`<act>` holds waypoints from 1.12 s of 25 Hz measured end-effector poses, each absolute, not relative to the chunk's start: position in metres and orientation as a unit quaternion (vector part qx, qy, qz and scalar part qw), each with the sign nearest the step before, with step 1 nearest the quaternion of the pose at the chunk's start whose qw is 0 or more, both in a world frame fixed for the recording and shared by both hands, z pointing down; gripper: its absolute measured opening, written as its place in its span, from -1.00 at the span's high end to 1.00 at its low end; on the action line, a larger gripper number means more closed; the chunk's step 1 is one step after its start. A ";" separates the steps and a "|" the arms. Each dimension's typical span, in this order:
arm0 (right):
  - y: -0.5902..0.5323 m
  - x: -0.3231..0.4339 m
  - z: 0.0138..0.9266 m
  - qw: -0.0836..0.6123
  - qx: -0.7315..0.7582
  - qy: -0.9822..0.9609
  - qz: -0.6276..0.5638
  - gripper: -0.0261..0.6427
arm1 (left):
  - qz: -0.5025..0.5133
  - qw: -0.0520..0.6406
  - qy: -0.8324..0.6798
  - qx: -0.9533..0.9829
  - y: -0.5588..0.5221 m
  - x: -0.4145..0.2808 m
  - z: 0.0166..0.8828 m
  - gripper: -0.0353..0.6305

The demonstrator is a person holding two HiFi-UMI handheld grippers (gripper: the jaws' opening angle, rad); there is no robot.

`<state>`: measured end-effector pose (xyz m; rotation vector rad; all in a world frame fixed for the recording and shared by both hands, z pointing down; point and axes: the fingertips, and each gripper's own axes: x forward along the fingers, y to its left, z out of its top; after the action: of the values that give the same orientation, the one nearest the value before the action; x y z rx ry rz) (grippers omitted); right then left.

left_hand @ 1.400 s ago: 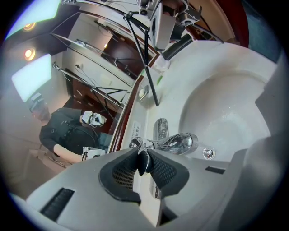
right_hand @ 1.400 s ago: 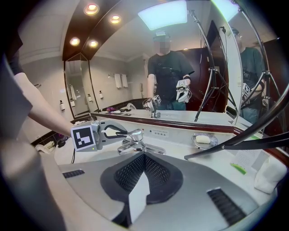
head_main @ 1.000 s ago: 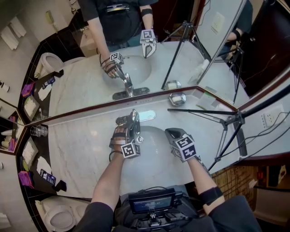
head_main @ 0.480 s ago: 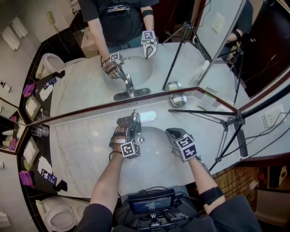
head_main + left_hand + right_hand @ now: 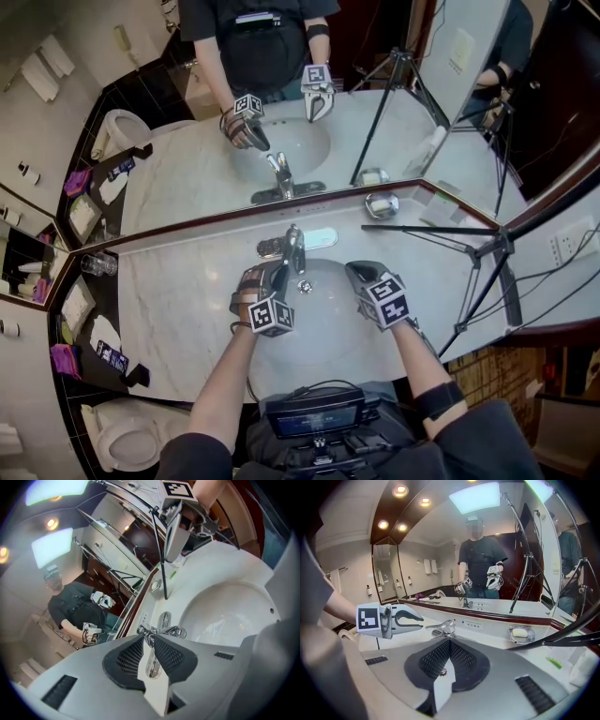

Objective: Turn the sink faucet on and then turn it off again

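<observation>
The faucet is being shown at the 12 o'clock rim of the sink. Its spout is being aimed toward 6 o'clock over the bowl, so its long axis is running 12 to 6. Its base plate is lying across, roughly 9 to 3.

The left gripper is being held just beside the spout, at its 8 o'clock. Its jaws have just been opening and are being kept slightly apart, with nothing pressed between them. The right gripper is being held at 4 o'clock of the faucet, apart from it, its jaws closed together on nothing.

In the left gripper view the faucet is being framed just beyond the parted tips, the plate showing through the gap. Only the right gripper view is giving a side profile. There the faucet is stretching toward 9 o'clock, toward the left gripper, and a soap dish is being shown at its 3 o'clock.
</observation>
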<state>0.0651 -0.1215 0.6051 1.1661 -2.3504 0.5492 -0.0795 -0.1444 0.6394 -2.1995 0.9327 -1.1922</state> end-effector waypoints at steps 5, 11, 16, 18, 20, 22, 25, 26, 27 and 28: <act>-0.120 0.056 0.599 0.226 0.418 -0.858 0.193 0.86 | -0.365 0.147 0.377 -0.838 -0.132 -0.093 0.598 0.89; -0.116 0.053 0.594 0.221 0.414 -0.863 0.185 0.86 | -0.236 -0.036 0.379 -0.894 -0.108 -0.111 0.558 0.89; -0.110 0.055 0.584 0.219 0.416 -0.864 0.180 0.86 | -0.147 -0.159 0.400 -0.891 -0.091 -0.138 0.542 0.89; -0.108 0.060 0.589 0.217 0.416 -0.865 0.180 0.86 | -0.143 -0.173 0.405 -0.886 -0.083 -0.145 0.542 0.89; -0.106 0.063 0.591 0.217 0.416 -0.865 0.178 0.86 | -0.136 -0.188 0.410 -0.882 -0.076 -0.151 0.542 0.89; -0.103 0.065 0.590 0.215 0.416 -0.866 0.177 0.86 | -0.129 -0.198 0.414 -0.879 -0.070 -0.154 0.541 0.89; -0.100 0.066 0.589 0.212 0.416 -0.867 0.175 0.86 | -0.125 -0.198 0.420 -0.877 -0.065 -0.158 0.541 0.89; -0.100 0.067 0.589 0.211 0.416 -0.867 0.173 0.86 | -0.125 -0.196 0.423 -0.876 -0.064 -0.158 0.541 0.89; -0.099 0.068 0.589 0.211 0.417 -0.868 0.171 0.86 | -0.125 -0.193 0.424 -0.876 -0.063 -0.158 0.541 0.89; -0.099 0.068 0.589 0.210 0.417 -0.868 0.169 0.86 | -0.127 -0.188 0.425 -0.876 -0.061 -0.157 0.541 0.89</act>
<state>0.0682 -0.0991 0.5886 1.1587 -2.4148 0.4691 -0.1570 -0.0613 0.5412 -3.1408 1.5234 -0.4551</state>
